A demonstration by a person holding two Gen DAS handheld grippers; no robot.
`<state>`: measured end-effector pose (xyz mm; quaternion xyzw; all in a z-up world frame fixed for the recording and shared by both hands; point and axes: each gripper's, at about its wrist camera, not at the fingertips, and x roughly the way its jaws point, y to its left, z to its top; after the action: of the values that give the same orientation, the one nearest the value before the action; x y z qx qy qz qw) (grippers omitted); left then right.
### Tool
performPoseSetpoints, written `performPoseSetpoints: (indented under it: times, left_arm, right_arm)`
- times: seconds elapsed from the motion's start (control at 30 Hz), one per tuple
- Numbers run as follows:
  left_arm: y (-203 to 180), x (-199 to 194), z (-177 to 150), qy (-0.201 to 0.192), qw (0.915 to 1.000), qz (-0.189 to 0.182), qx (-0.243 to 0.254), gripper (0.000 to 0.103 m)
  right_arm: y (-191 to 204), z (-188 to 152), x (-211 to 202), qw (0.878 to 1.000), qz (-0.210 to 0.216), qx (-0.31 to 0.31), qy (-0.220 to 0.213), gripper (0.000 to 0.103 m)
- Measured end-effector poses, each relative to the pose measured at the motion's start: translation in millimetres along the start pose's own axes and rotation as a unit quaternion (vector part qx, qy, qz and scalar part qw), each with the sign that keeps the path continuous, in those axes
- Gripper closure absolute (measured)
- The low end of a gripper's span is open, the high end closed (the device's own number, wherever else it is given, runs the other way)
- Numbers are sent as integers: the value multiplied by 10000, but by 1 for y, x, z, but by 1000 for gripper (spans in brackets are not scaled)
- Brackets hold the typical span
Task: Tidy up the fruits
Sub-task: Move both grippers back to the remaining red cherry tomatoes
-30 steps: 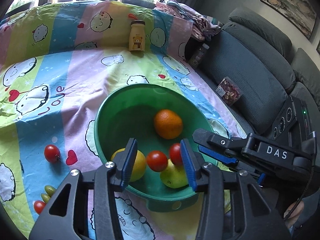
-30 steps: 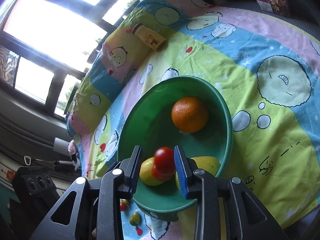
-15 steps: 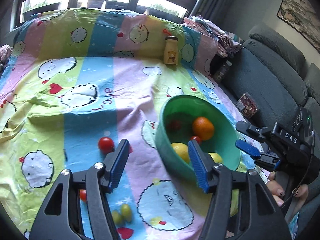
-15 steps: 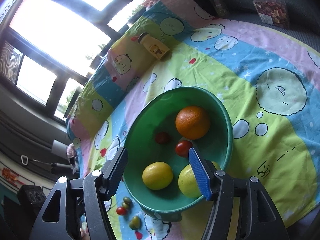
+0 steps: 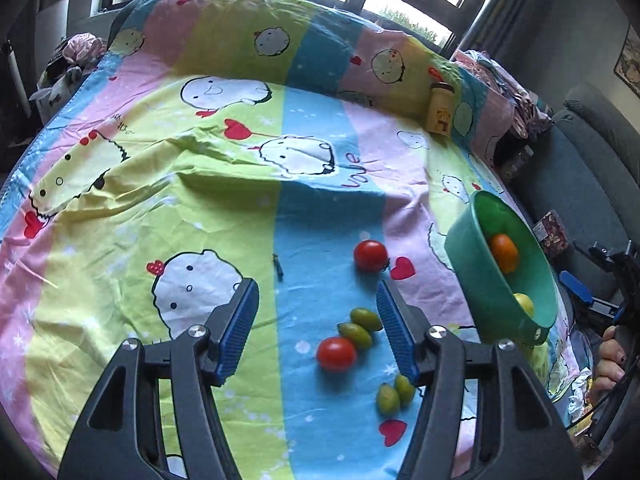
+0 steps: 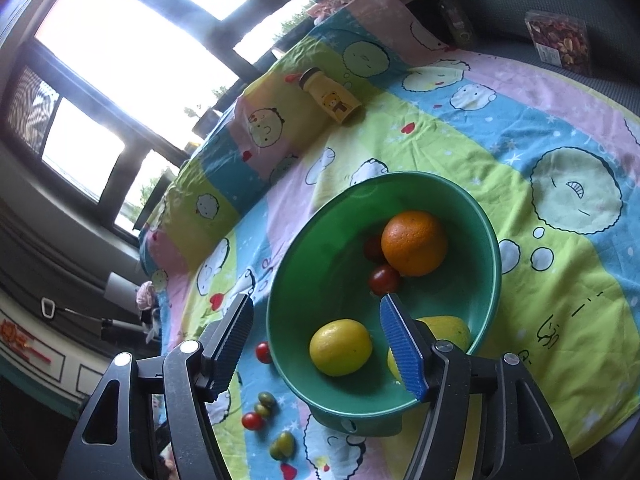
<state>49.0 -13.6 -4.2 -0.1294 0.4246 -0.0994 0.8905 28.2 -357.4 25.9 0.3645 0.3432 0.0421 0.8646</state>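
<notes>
A green bowl (image 6: pixel 486 240) on the patterned cloth holds an orange (image 6: pixel 414 243), two small red tomatoes (image 6: pixel 384 279) and two yellow lemons (image 6: pixel 340 347). My right gripper (image 6: pixel 316 338) is open and empty above the bowl's near rim. In the left wrist view the bowl (image 5: pixel 472 264) is at the right. Two red tomatoes (image 5: pixel 371 255) (image 5: pixel 336 353) and several green olive-like fruits (image 5: pixel 360 326) lie on the cloth. My left gripper (image 5: pixel 318 326) is open and empty, just above the nearer tomato and green fruits.
A yellow bear bottle (image 5: pixel 440 108) stands at the far side of the cloth. A grey sofa (image 5: pixel 592 184) with a snack packet (image 5: pixel 552 232) is to the right. Windows line the back.
My left gripper swung left from over the bowl to the loose tomatoes and green fruits. My right gripper opened, let its tomato fall into the bowl, and drew back a little.
</notes>
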Motion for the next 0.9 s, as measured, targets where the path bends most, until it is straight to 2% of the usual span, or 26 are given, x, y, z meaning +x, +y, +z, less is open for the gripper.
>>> performPoseSetpoints:
  times: [0.33,0.43,0.57,0.7,0.9]
  left_arm:
    - [9,2,-5,103,9999,15,55,42]
    - [10,5,-6,193,9997,-81,80,42]
    - [8,10,-8,334,9992,-219,27,43]
    - [1,12,-12,430,9985,-288,165,44]
    - [-4,24,-18,698,9966,-401,149,52]
  right_arm:
    - [7,-4,-4,9998,-157,-68,-101,36]
    - [22,-10,1,9993,-194,-312,-6,36]
    - [52,-23,13,9966,14,-778,289,36]
    - [92,-40,37,9887,-86,-1364,620,36]
    - [139,-60,103,9632,-610,-2305,1243,37]
